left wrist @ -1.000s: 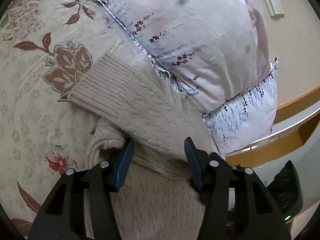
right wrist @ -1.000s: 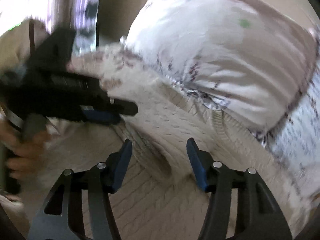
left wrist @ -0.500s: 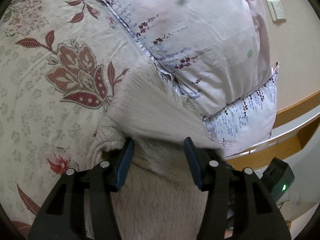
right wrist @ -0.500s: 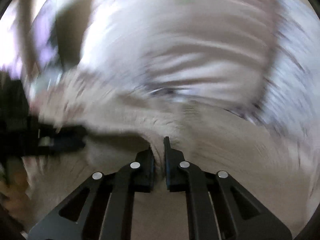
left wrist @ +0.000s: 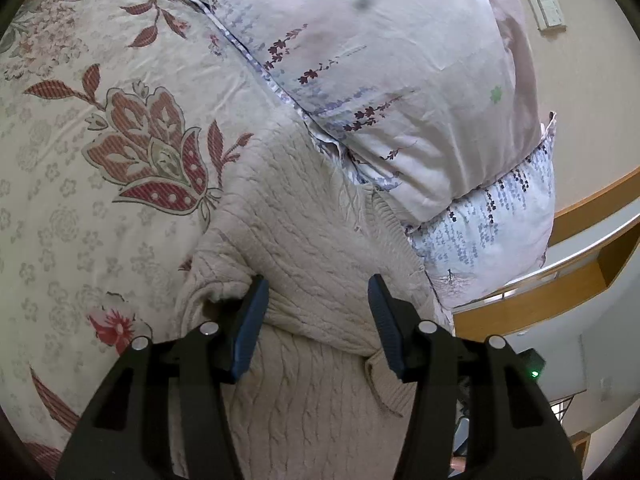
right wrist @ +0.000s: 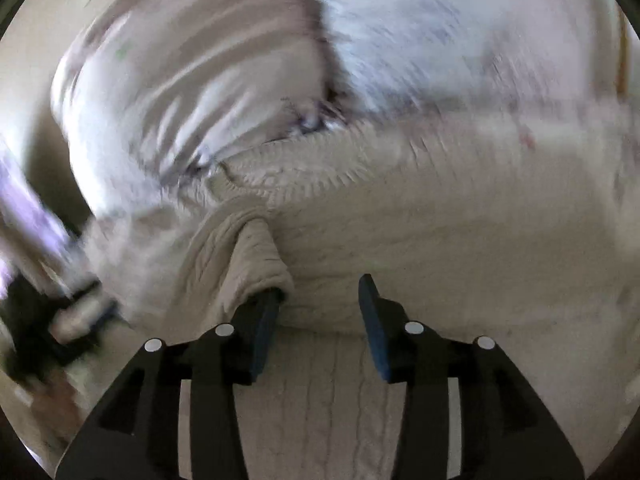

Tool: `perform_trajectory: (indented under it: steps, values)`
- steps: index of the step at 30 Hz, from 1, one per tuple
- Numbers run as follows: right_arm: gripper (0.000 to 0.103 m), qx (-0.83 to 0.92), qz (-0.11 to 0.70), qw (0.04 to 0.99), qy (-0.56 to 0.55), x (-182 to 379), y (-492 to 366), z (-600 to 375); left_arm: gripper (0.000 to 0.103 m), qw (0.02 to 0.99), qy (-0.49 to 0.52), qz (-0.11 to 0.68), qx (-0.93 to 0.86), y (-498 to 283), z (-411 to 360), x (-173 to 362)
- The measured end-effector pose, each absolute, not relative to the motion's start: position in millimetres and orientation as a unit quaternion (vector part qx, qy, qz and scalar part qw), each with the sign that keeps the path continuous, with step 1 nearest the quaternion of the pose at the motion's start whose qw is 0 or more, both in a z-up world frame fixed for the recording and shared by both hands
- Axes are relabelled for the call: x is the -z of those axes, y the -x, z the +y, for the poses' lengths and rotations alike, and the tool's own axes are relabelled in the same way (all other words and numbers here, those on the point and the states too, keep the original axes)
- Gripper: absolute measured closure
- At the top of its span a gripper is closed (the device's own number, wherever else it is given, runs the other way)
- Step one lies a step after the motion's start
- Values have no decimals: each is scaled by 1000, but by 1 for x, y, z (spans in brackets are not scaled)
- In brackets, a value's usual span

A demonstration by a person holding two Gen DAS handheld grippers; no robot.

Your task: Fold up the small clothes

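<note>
Left gripper (left wrist: 316, 300) jaws apart over folded beige cable-knit sweater (left wrist: 304, 240), pillow (left wrist: 380, 80) ahead. Right gripper (right wrist: 320, 300) jaws just reopened, apart, sweater fold beside left finger (right wrist: 262, 320).

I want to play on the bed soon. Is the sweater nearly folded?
Partly. One part of the beige knit sweater already lies folded over its body. The right gripper has just been opening, with knit bunched against one finger but not pinched. The left gripper straddles the fold, open. The sweater looks lumpy against the pillow, so more folding probably remains.
</note>
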State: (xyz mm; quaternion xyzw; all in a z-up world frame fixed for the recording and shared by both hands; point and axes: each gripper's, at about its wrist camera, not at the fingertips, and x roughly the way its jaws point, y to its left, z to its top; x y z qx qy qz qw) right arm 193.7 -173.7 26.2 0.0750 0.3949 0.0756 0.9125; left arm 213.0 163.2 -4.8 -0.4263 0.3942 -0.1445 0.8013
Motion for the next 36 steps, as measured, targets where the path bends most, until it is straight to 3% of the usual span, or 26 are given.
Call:
perform_trajectory:
  steps: [5, 8, 18, 26, 28, 33, 36]
  values:
    - [46, -68, 309, 933, 175, -34, -166, -126, 50, 803, 422, 394, 147, -213, 163, 4]
    - [46, -64, 263, 916, 296, -26, -149, -108, 50, 803, 422, 394, 149, -213, 163, 4]
    - [49, -114, 134, 819, 546, 12, -107, -72, 50, 802, 423, 395, 150, -214, 163, 4]
    - [73, -165, 134, 774, 596, 22, -101, -60, 50, 802, 423, 394, 149, -214, 163, 4]
    - [94, -177, 148, 768, 598, 26, -102, -55, 50, 802, 423, 394, 149, -214, 163, 5]
    - [95, -172, 184, 827, 503, 6, -115, -61, 50, 802, 423, 394, 149, -214, 163, 5]
    - [95, -127, 210, 911, 331, -41, -139, -99, 50, 802, 423, 394, 149, -214, 163, 5]
